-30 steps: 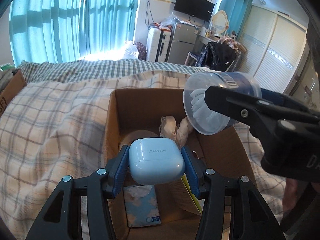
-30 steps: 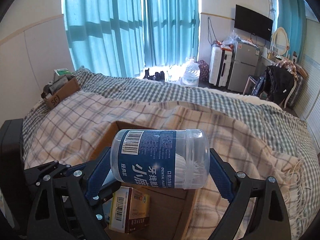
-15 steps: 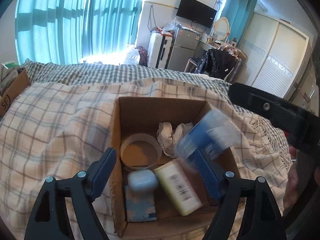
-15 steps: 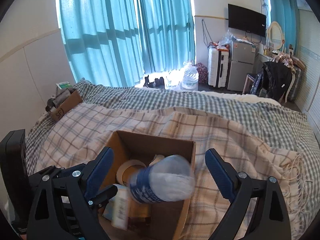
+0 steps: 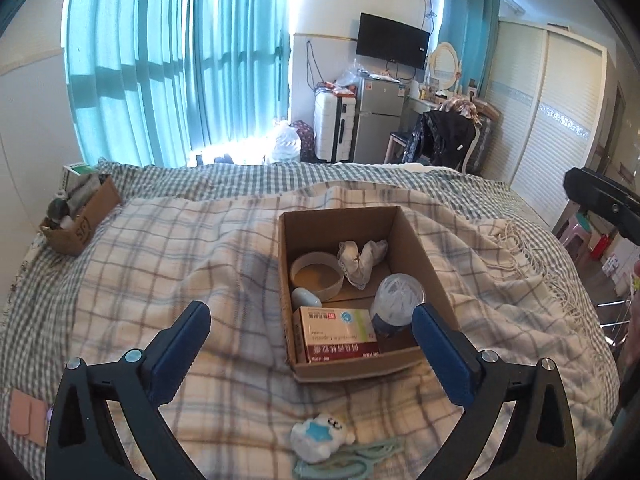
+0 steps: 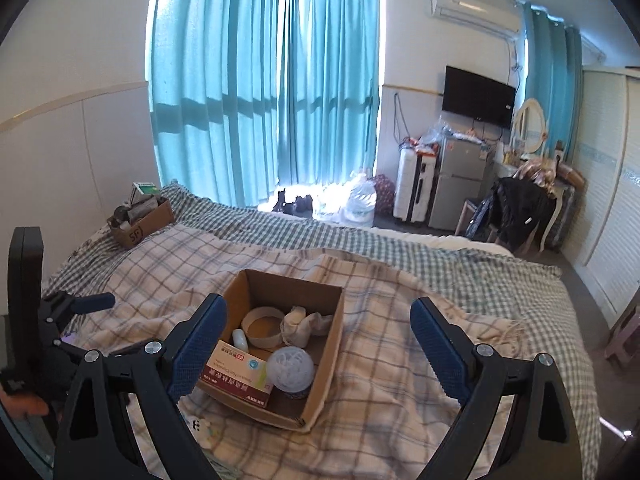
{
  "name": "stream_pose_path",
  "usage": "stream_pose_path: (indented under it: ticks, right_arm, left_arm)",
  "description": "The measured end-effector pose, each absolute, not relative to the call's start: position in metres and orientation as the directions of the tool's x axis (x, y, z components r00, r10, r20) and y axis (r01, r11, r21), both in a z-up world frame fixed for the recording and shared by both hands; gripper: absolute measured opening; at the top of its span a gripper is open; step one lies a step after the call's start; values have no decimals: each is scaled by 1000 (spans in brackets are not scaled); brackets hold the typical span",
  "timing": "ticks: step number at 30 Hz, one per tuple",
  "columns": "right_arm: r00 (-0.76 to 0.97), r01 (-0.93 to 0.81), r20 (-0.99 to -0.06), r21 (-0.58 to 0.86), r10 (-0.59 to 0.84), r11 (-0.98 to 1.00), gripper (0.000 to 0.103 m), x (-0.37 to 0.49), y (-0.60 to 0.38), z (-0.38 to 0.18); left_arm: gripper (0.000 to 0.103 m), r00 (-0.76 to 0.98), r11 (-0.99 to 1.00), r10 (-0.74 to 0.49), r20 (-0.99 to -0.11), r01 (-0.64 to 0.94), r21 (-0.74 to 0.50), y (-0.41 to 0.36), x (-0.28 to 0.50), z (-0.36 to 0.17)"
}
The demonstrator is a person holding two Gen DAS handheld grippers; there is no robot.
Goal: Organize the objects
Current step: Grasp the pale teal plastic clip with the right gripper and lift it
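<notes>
Bright daylight through curtains (image 6: 264, 92), fisheye-bent edges, sharp focus.

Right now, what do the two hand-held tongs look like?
Both tongs, left and right, share one design: black plastic triangular arms with cut-outs, silver screw heads at the joints, and long, ribbed dark-blue pads. No cables or sleeves show.

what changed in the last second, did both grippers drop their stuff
Yes. The left gripper let go of the earbud case and its jaws are opening; the right gripper released the floss-pick jar. Both now lie in the cardboard box, and both grippers pulled back. Tape roll unchanged.
</notes>
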State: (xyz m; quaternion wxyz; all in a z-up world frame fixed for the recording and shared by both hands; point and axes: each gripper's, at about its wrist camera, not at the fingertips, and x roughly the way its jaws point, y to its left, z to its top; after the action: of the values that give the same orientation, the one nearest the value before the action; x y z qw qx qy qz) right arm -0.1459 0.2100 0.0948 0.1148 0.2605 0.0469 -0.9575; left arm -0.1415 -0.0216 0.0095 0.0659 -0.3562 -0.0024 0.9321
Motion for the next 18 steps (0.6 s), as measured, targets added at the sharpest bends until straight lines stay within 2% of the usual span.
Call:
stream_pose_path:
  ticks: [8,13,18]
  right_arm:
    - [-828,274,-519,-40,-215,-961,93,-93,206,90]
    - [-770,347,-586,-53,-252,-936,93,-77,178,33]
    - [-724,391,-657,-143,-208,-909,93,-67,149,-43]
  left_arm:
    - [103,-750,-996,90,-655,-86,-39,-35,-95,13]
    - [103,-717,-996,83,-692,-41,-77,-44,-80,-22]
    - [103,-698,-999,37,-715,-18,-34,-46,-64,-66]
